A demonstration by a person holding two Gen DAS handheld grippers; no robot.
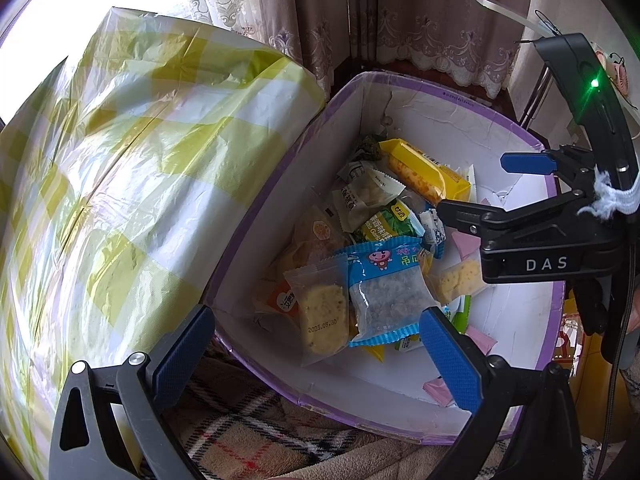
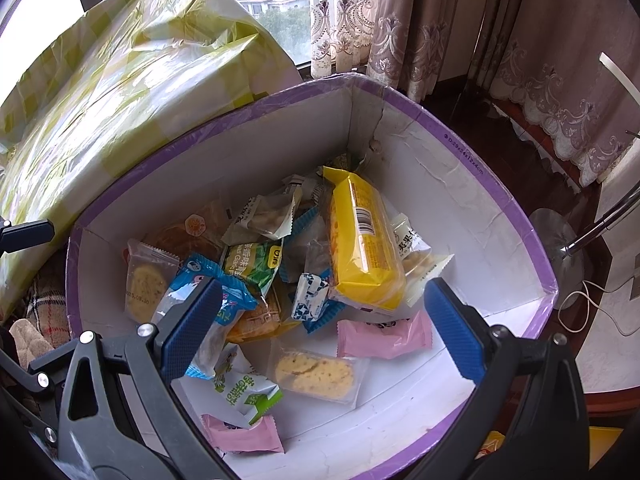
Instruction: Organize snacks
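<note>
A white box with a purple rim [image 1: 460, 92] [image 2: 460, 128] holds several wrapped snacks. Among them are a yellow cracker pack [image 1: 424, 168] [image 2: 364, 248], a blue packet [image 1: 384, 288] [image 2: 200, 276], a clear biscuit packet [image 1: 322, 312] [image 2: 146, 284], a green packet [image 1: 386, 224] [image 2: 252, 260] and pink packets [image 2: 384, 338]. My left gripper [image 1: 316, 356] hangs open over the box's near edge, empty. My right gripper [image 2: 322, 324] [image 1: 472, 186] is open above the box's right side, nothing between its fingers.
A big yellow-and-white checked plastic bag [image 1: 120, 160] [image 2: 140, 80] leans against the box's left side. A plaid blanket [image 1: 248, 432] lies under the box. Lace curtains [image 2: 400, 20] and a window are behind. A metal lamp base [image 2: 556, 240] stands on the floor at right.
</note>
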